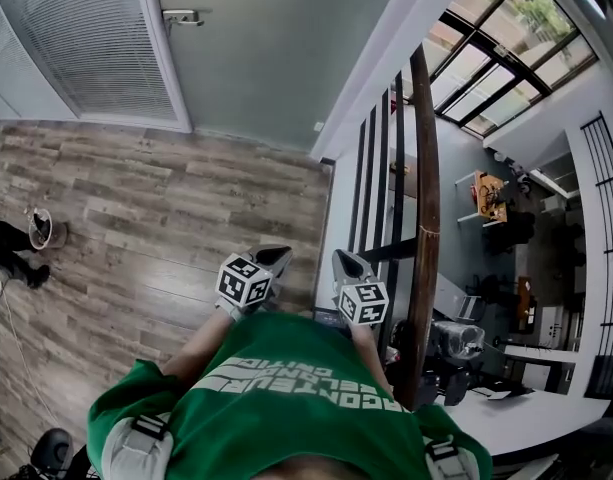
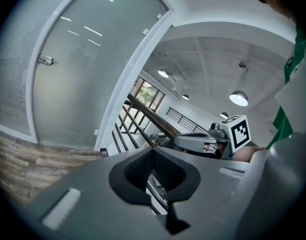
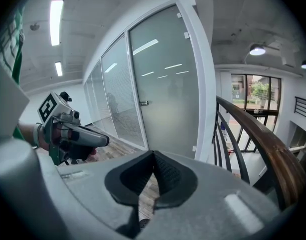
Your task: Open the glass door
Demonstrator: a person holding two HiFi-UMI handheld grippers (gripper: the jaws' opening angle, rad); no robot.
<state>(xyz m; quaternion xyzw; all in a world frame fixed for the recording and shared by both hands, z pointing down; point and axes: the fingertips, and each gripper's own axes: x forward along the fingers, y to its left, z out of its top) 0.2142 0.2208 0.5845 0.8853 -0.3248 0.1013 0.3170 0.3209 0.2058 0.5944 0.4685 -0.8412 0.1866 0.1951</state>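
The frosted glass door [image 1: 256, 48] stands closed at the far end of the floor, with its metal handle [image 1: 181, 16] near its left edge. In the head view my left gripper [image 1: 279, 257] and right gripper [image 1: 346, 262] sit side by side close to my chest, well short of the door. Both are shut with nothing in them. The left gripper view has the door [image 2: 88, 79] and handle [image 2: 45, 60] far off to the upper left of its jaws [image 2: 153, 154]. In the right gripper view the door [image 3: 165, 89] and handle [image 3: 144, 103] are ahead above the jaws [image 3: 153, 156].
A wooden handrail [image 1: 424, 218] on black balusters runs along my right, with a drop to a lower floor [image 1: 506, 268] beyond it. A panel with blinds [image 1: 86, 38] adjoins the door on the left. On the wood floor [image 1: 136, 218], at far left, are dark shoes [image 1: 6, 253].
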